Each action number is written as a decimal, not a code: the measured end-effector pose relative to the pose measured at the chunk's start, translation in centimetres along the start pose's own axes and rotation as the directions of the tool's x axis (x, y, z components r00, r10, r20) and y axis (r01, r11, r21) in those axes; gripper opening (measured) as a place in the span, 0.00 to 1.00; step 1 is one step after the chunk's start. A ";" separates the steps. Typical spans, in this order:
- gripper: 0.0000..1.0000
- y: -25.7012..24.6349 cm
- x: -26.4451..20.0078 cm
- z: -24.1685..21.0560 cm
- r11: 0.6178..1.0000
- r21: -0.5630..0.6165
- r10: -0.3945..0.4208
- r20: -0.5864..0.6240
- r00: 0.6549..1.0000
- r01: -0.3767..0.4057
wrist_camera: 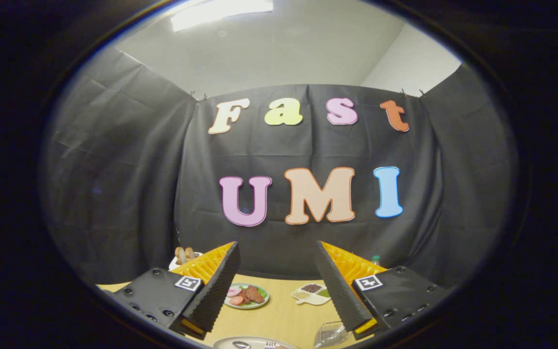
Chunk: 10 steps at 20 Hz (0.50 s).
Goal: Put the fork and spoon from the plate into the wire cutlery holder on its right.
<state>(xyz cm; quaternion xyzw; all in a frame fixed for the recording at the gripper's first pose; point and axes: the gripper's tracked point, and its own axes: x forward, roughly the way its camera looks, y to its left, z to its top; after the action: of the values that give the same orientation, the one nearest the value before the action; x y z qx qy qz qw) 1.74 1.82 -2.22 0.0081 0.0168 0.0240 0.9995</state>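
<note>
the gripper [277,286] is spread wide, its two ribbed fingers [216,286] standing well apart with nothing between them but bare table, so it grips nothing. nearest of all, just below and between the fingertips, lies the pale round plate [230,343] with only its far rim in sight; on it rest the bowl of a shiny metal spoon [241,344] and, just beside it to the right, the tips of a metal fork [270,345], the two lying close but apart. to the right of the plate, near the base of the right finger, sits the silvery wire cutlery holder [331,333], partly covered by that finger, and i cannot tell what is inside it. all of these rest on the light wooden tabletop [284,315]. farther on, beyond the left finger's tip, stands a green-rimmed plate of sliced red and brown meats [247,295], and across from it, beside the right finger, a small white divided dish holding dark, pale and green portions [312,293]. past the left finger, at the table's far side, a white dish with tan bread-like pieces [185,256] peeks out, and past the right finger a small green cap [375,259] shows, too small to make out further. behind everything hangs the black cloth wall [129,194], and above it a pale ceiling with a bright strip light [221,10].
</note>
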 end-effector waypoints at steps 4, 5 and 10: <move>0.99 0.2 0.3 -1.2 1.000 0.005 0.011 -0.022 1.000 -0.011; 0.99 0.3 0.3 -1.6 1.000 0.009 0.014 -0.029 0.999 -0.014; 0.99 0.1 0.5 -1.9 1.000 0.028 0.016 -0.029 0.999 -0.015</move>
<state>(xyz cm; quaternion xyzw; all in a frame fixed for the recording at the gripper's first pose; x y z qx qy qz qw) 2.14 2.00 -4.11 0.0215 0.0318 0.0316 0.9988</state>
